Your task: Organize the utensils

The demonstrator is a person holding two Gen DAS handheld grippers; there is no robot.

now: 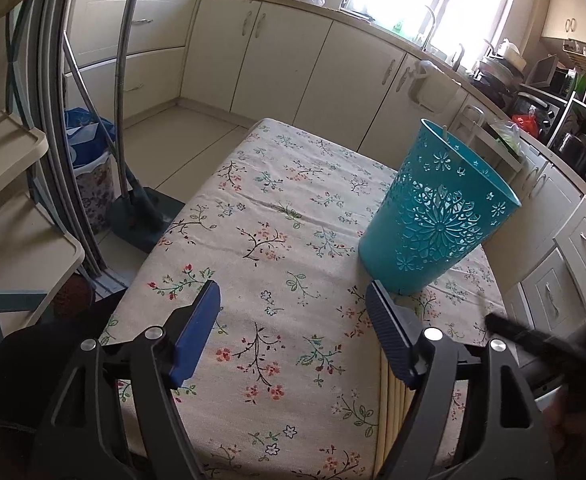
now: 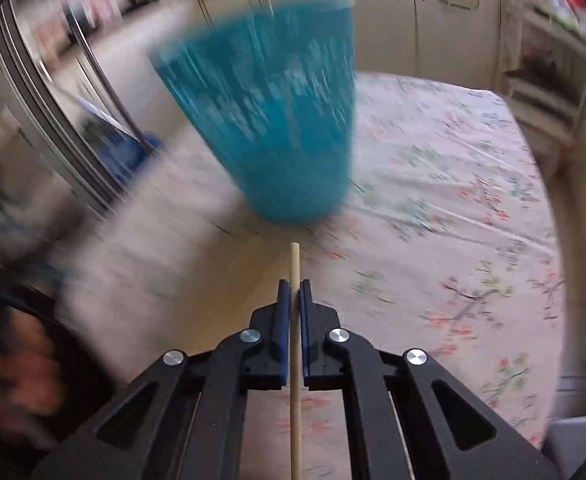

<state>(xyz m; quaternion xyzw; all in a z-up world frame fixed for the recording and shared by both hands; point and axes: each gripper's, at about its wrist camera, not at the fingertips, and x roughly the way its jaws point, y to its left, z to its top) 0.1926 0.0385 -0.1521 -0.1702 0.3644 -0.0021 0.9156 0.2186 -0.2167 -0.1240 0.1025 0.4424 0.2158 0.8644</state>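
A teal perforated holder [image 1: 433, 216] stands on the table with the floral cloth [image 1: 277, 200], at its right side. A pale stick tip [image 1: 446, 132] shows above the holder's rim. My left gripper [image 1: 293, 292] hangs open over the cloth with nothing between its blue pads. Several wooden chopsticks [image 1: 395, 412] lie side by side beneath its right finger. In the blurred right wrist view, my right gripper [image 2: 294, 284] is shut on one wooden chopstick [image 2: 294, 260]. The chopstick points toward the base of the teal holder [image 2: 269, 112] just ahead.
Cream kitchen cabinets [image 1: 293, 52] run along the far side and the right. On the floor at the left stand a bin with a blue bag [image 1: 91, 160] and curved metal tubes [image 1: 125, 80]. A dark blurred shape [image 1: 533, 344] crosses the right edge.
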